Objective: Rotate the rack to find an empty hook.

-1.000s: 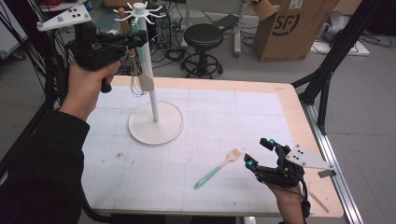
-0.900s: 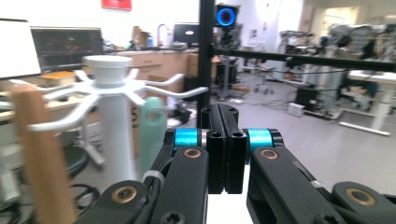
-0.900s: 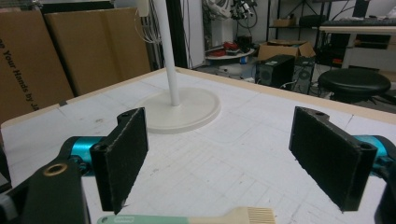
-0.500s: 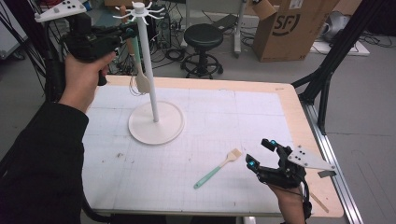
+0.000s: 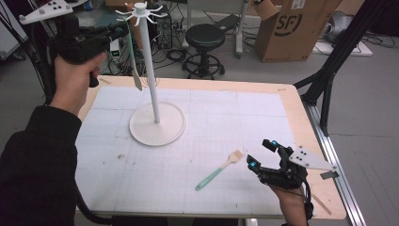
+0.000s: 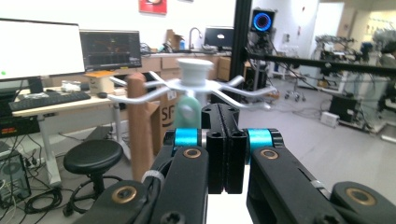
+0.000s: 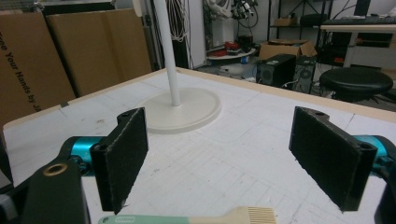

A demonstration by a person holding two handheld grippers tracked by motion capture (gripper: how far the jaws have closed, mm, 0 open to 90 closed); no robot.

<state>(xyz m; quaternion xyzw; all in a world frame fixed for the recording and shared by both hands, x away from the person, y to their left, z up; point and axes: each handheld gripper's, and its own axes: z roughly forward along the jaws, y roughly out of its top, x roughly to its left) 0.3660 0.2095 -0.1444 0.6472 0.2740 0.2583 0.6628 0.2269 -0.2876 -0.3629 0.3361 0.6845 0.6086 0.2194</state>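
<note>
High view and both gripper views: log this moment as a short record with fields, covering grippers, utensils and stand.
left gripper: raised beside the stand's top, jaws shut on a green-handled utensil
green-handled utensil: hangs down from the jaws, just left of the pole, near the hooks
stand: white, upright, round base on the table, hooks at the top
right gripper: low over the table's near right part, jaws wide open
brush: flat on the table, green handle, pale bristle end, just before the open jaws, untouched

Wide-apart right gripper (image 7: 219,156) above green-handled brush (image 7: 196,217), white stand (image 7: 180,109) beyond
</note>
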